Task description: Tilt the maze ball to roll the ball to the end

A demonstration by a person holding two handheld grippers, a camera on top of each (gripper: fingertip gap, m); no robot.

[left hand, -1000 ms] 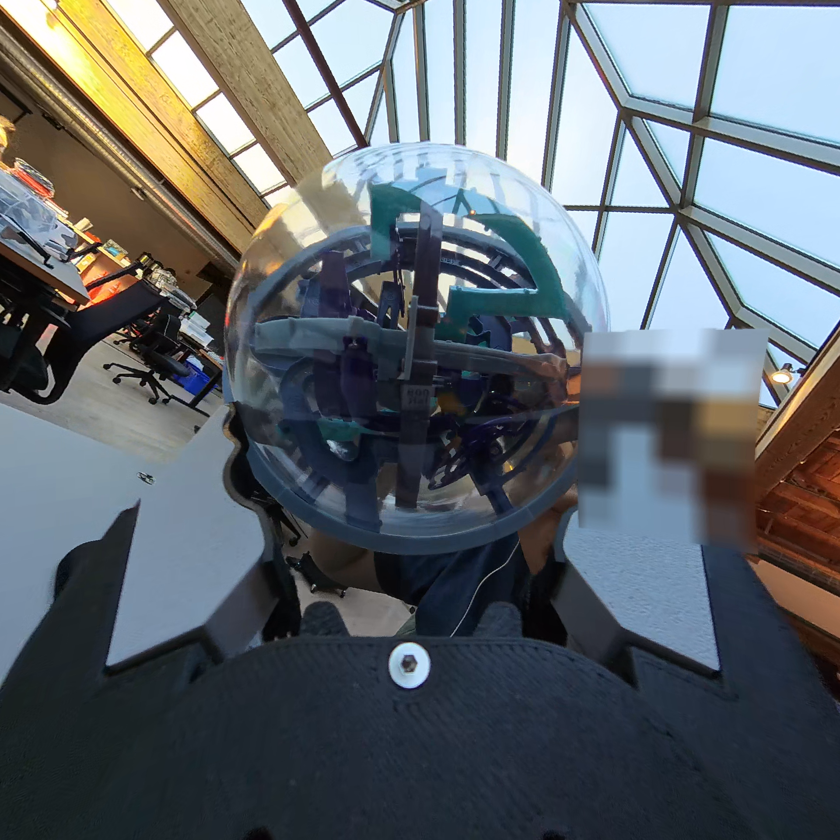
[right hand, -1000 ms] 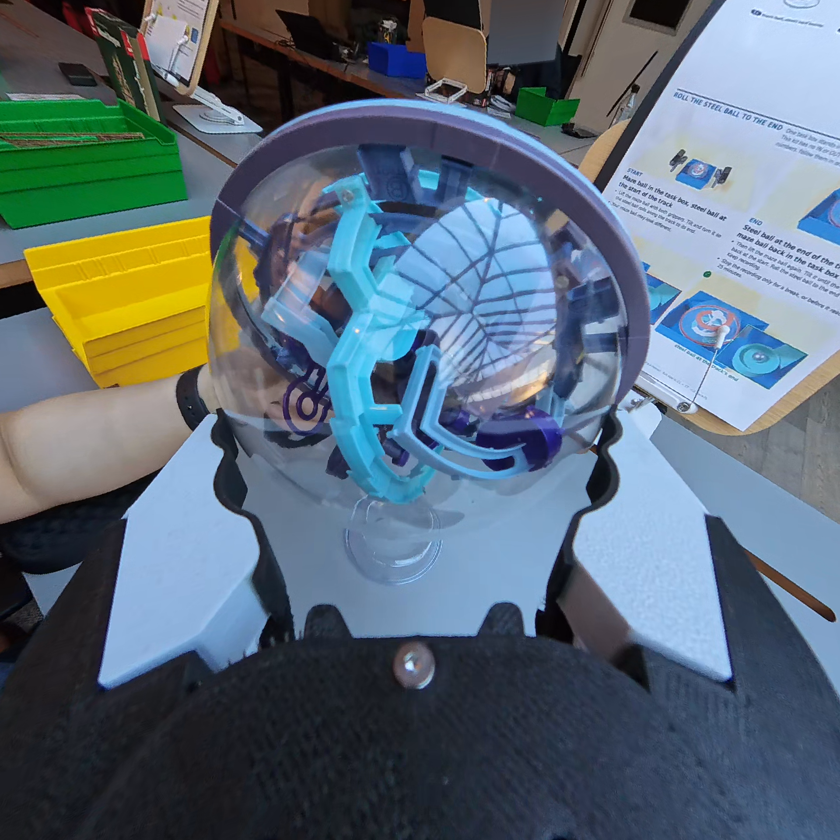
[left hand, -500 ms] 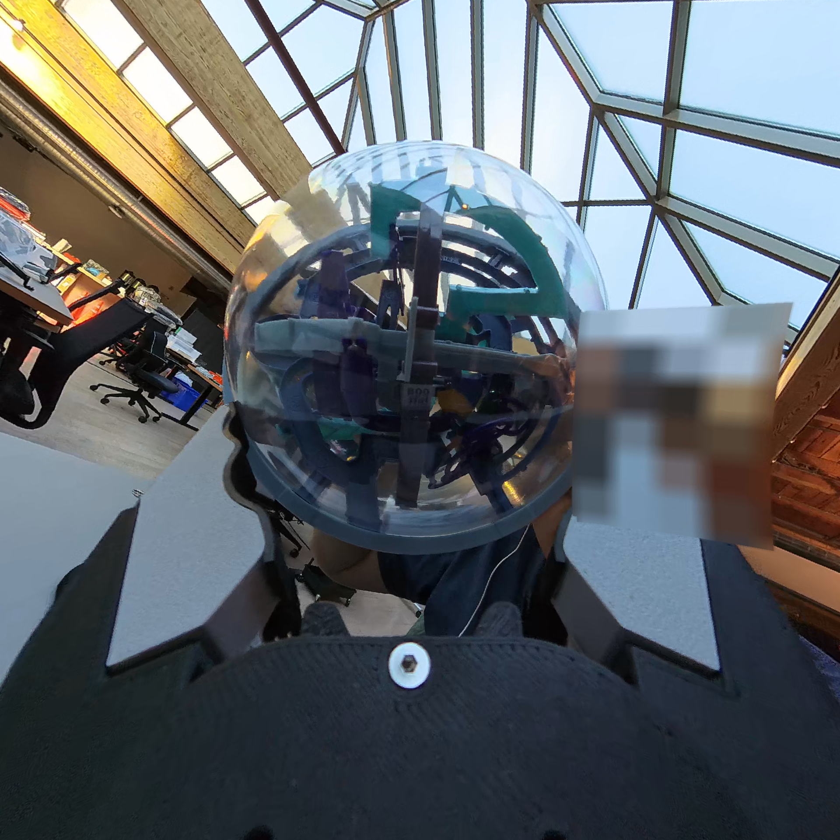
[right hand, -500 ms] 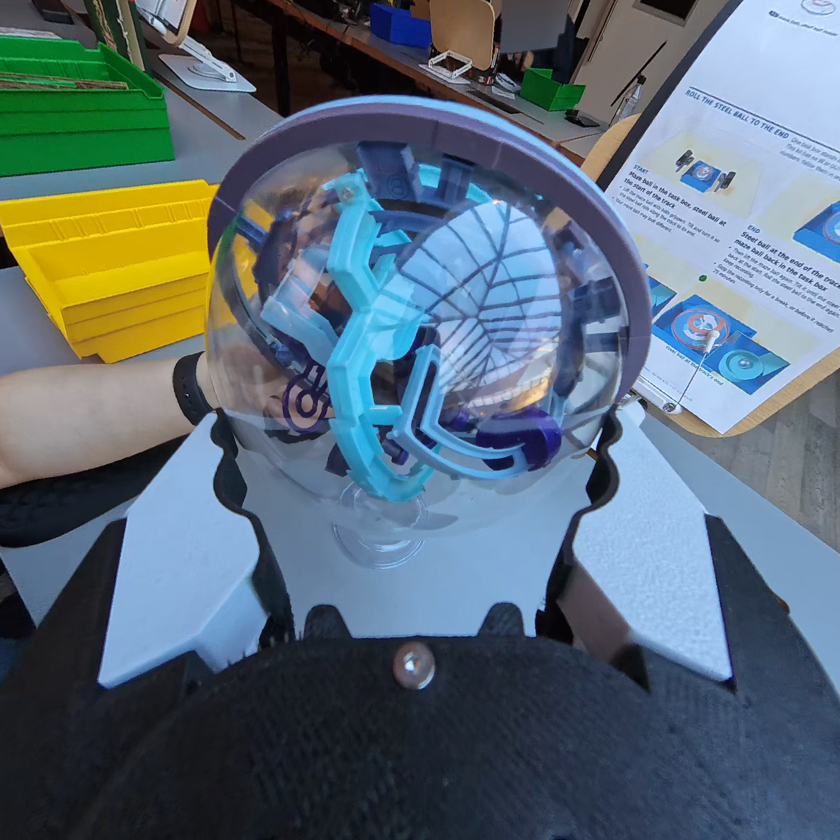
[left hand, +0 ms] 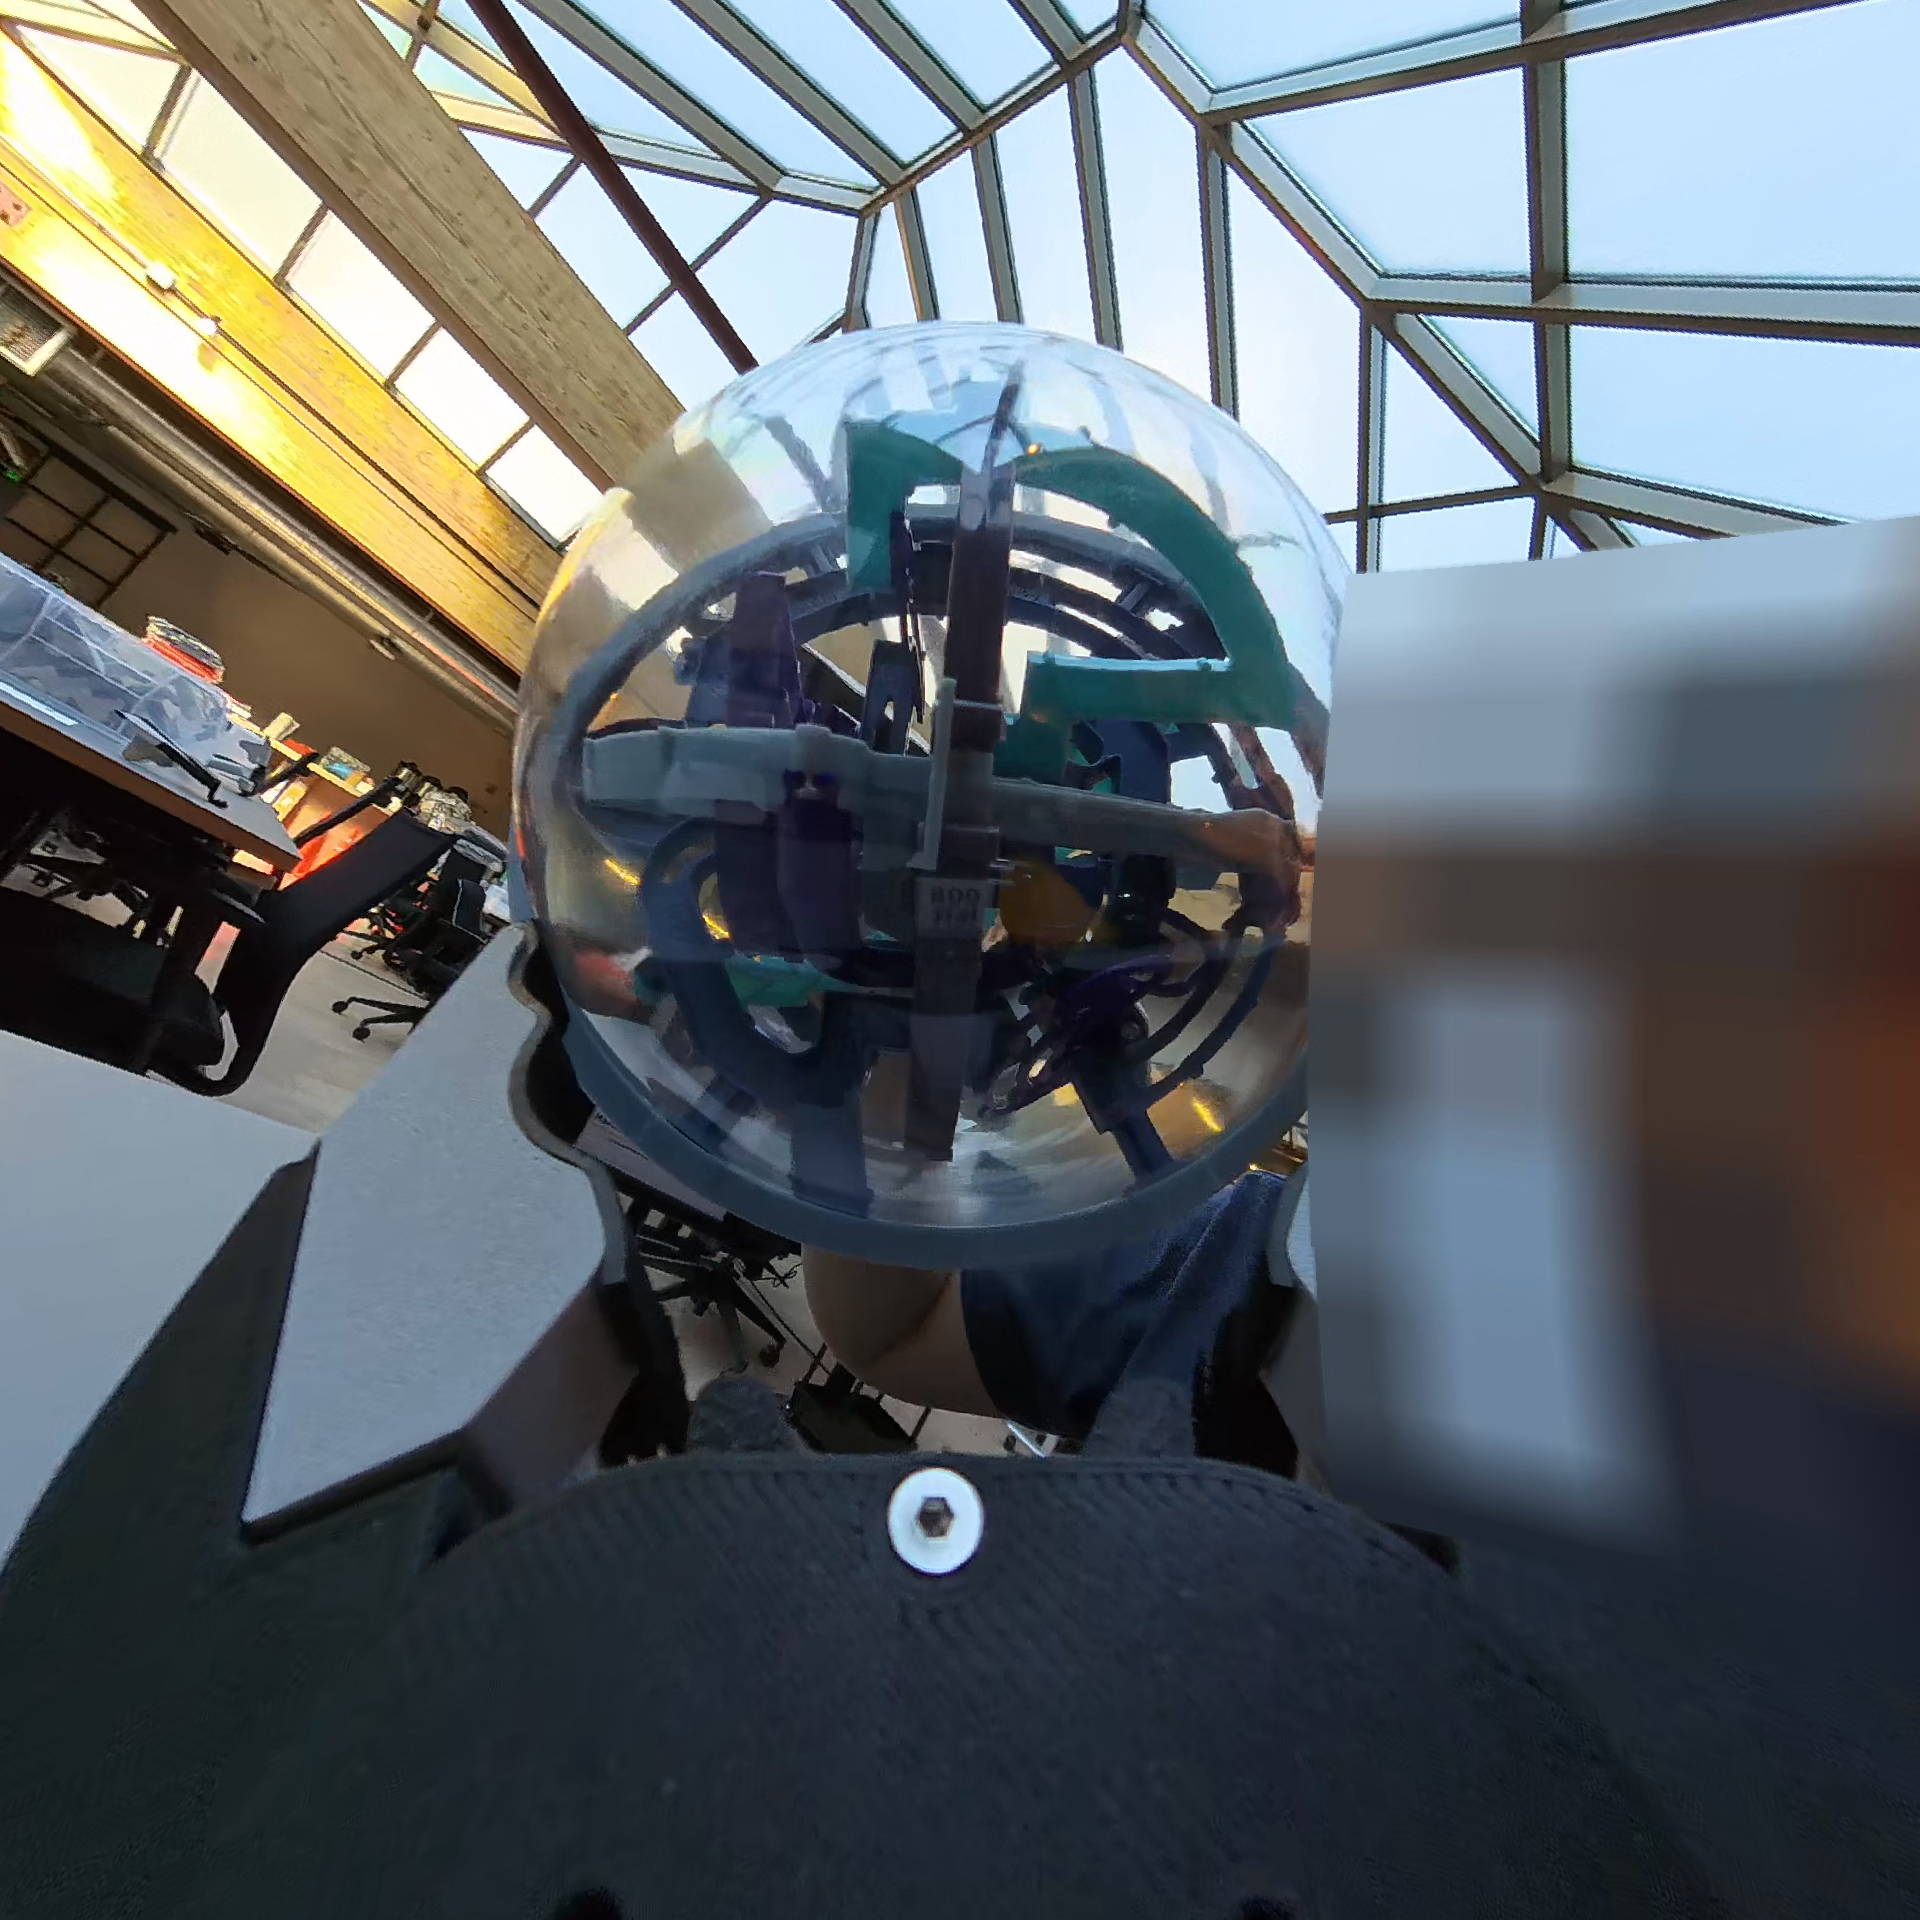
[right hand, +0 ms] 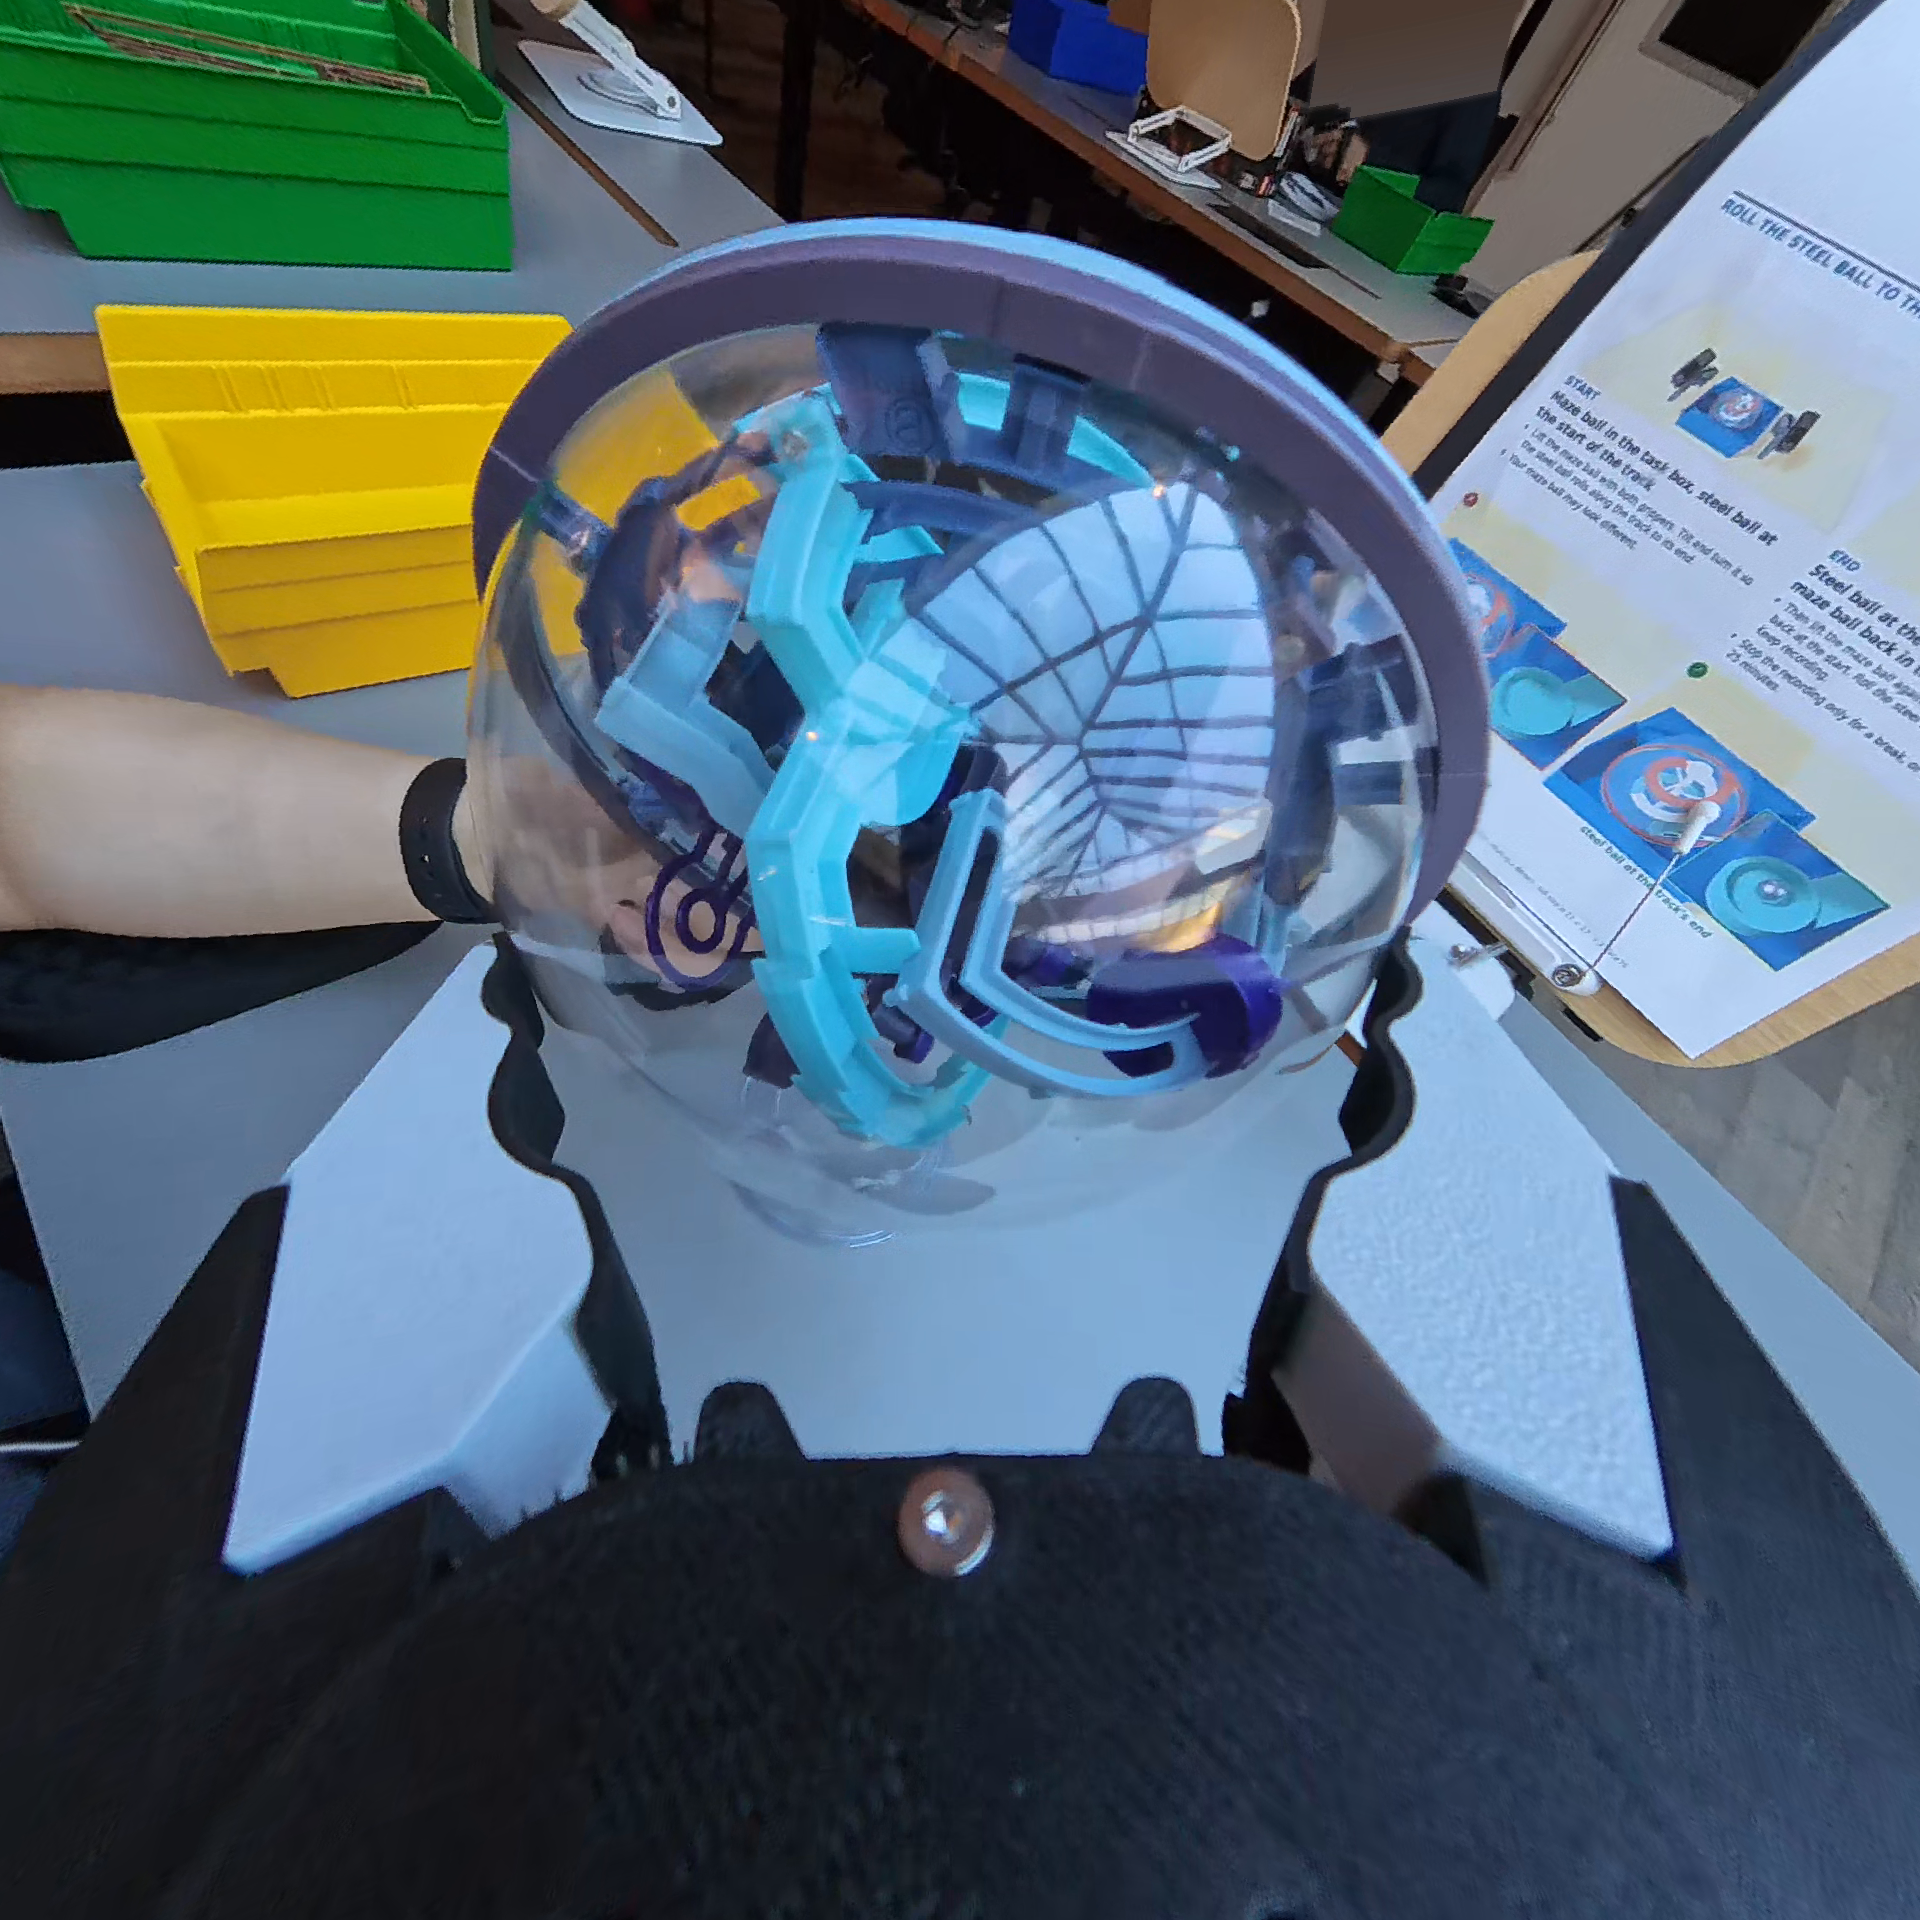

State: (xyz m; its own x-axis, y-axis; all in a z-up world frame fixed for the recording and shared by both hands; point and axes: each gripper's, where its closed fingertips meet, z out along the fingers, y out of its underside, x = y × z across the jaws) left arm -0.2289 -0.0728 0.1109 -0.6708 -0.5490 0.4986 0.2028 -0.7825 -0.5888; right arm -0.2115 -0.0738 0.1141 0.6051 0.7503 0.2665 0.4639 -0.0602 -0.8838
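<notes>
The maze ball is a clear sphere with blue, teal and purple tracks inside and a grey-purple rim. Both grippers hold it in the air between them. In the left wrist view the maze ball (left hand: 925, 810) stands against the glass roof, and my left gripper (left hand: 914, 1039) is shut on its sides; a blurred patch covers the right finger. In the right wrist view the maze ball (right hand: 956, 727) hangs above the grey table (right hand: 935, 1340), and my right gripper (right hand: 945, 977) is shut on it. I cannot pick out the small steel ball inside.
Yellow bins (right hand: 312, 488) and green bins (right hand: 249, 156) stand at the back left. An instruction sheet on a board (right hand: 1714, 623) leans at the right. A person's forearm with a black wristband (right hand: 208, 810) is at the left. Desks and office chairs (left hand: 312, 935) show at the left.
Both grippers have tilted a little with the ball held. In the right wrist view the bins and sheet have slid, and the clear stand on the table has slipped behind the ball's lower edge.
</notes>
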